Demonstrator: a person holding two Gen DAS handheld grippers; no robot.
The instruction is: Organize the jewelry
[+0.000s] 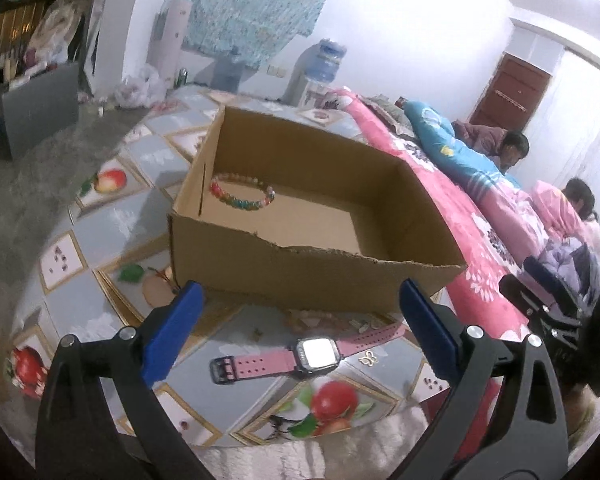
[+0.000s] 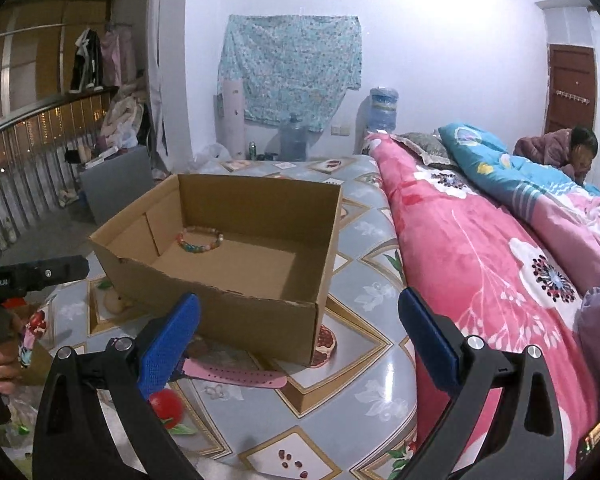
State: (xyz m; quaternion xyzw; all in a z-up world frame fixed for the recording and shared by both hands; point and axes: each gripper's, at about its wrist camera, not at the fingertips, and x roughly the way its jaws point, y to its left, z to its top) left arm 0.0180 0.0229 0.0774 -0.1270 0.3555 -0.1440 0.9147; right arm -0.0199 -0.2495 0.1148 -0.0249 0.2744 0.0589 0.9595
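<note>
Here box front rim torn; watch just outside, btwn open left gripper

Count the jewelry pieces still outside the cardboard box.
1 clear: the pink watch lies on the mat in front of the cardboard box. The bead bracelet is already inside. Small bits near the watch are too blurred to identify.

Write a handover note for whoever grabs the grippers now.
Left gripper: open, empty.
Right gripper: open, empty.
Done: multicoloured beaded bracelet lies in the open brown cardboard box, at its far left corner.
Left: pink-strapped square-faced watch lies flat on the fruit-patterned surface in front of the box, just ahead of the left gripper. A small gold butterfly piece lies beside it.
</note>
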